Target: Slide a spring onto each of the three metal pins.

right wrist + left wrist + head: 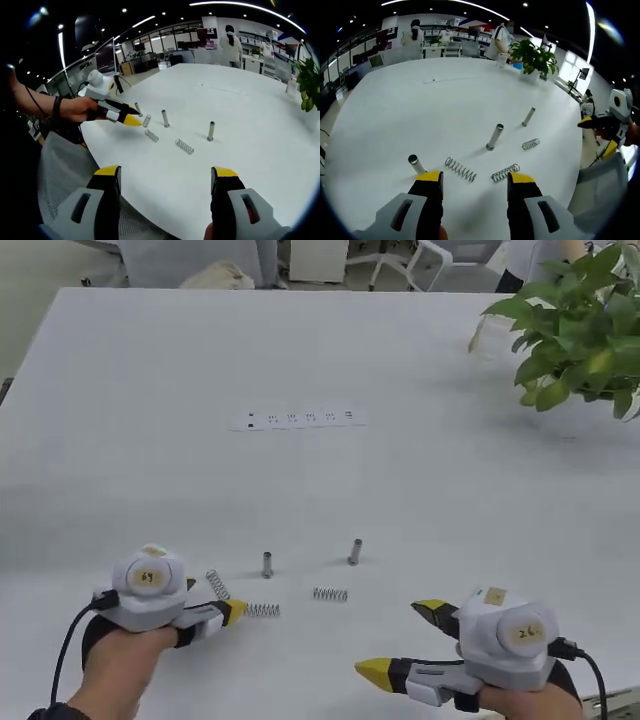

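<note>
Left gripper view: left gripper (pixel 475 176) wide open, empty, right gripper (pixel 167 171) likewise; spring (pixel 460 169) just ahead between jaws, so pinch mid-coil, keep bore aligned with pin (pixel 494 137) beyond.

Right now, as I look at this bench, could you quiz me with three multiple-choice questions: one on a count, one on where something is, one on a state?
1. How many metal pins are on the table? A two; B three; C five.
2. Where are the springs? A slid onto the pins; B lying on the table; C on a chair.
3. The right claw is: A open and empty; B shut on a spring; C shut on a pin.

Answers: B, the left gripper view shows three pins. B, all three springs lie loose on the table beside the pins, none on a pin. A, its yellow-tipped jaws stand wide apart with nothing between them.
</note>
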The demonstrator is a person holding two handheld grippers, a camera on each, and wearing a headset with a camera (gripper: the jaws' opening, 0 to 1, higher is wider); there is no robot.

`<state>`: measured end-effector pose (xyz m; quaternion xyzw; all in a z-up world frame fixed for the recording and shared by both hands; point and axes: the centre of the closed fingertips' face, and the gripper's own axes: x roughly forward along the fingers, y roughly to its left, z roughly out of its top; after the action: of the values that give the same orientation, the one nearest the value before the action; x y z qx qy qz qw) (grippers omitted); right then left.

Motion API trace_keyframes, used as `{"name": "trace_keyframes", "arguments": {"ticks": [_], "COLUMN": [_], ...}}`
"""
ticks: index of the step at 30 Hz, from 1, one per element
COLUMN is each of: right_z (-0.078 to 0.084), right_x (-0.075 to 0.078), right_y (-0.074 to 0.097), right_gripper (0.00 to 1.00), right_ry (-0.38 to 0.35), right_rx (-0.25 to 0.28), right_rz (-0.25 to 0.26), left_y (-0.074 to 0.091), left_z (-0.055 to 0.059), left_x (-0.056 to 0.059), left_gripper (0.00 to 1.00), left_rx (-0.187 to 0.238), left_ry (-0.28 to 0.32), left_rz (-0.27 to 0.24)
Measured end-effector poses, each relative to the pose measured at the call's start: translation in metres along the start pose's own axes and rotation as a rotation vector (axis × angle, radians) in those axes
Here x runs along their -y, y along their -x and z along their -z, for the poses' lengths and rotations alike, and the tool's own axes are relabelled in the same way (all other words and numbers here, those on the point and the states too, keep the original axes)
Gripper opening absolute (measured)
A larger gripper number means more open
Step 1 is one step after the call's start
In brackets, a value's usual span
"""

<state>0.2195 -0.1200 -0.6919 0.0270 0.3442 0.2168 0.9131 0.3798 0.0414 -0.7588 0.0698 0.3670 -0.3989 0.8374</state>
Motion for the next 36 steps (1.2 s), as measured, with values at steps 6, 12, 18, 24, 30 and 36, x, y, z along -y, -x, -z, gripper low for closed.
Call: {"name": "trace_keyframes", "arguments": {"ticks": [6,12,18,24,30,36], "right_z": [0.004,0.006,0.008,0.009,0.01,0.011], "right_x": [0.001,0.002,0.004,0.004,0.004,0.007], "right_y": [0.0,0.001,0.003,0.002,0.002,0.003], "right_gripper": [0.72,0.72,0.72,0.71,0.71,0.71], "right_ry": [-0.005,-0.008,-0.015,-0.015,-0.015,-0.019], "right_rx": [-0.006,-0.011,-0.014,-0.02,-0.019,-0.018], "right_rz": [0.0,0.001,0.003,0.001,0.0,0.006], "left_y": [-0.01,-0.019,-0.023,-0.028,-0.031,-0.031], "left_z": [-0.001,0.006,0.009,0.009,0.007,0.007], "left_x": [0.0,-0.003,-0.008,-0.012,-0.018,-0.017], "left_gripper": [0.39,0.33,0.28,0.24,0.17,0.12], "left_rx": [0.001,-0.03,-0.049,-0.053,-0.049,-0.055], "left_ry": [0.032,0.051,0.055,0.072,0.068,0.028], "left_rz": [-0.014,-0.046,-0.073,-0.093,-0.121,-0.134]}}
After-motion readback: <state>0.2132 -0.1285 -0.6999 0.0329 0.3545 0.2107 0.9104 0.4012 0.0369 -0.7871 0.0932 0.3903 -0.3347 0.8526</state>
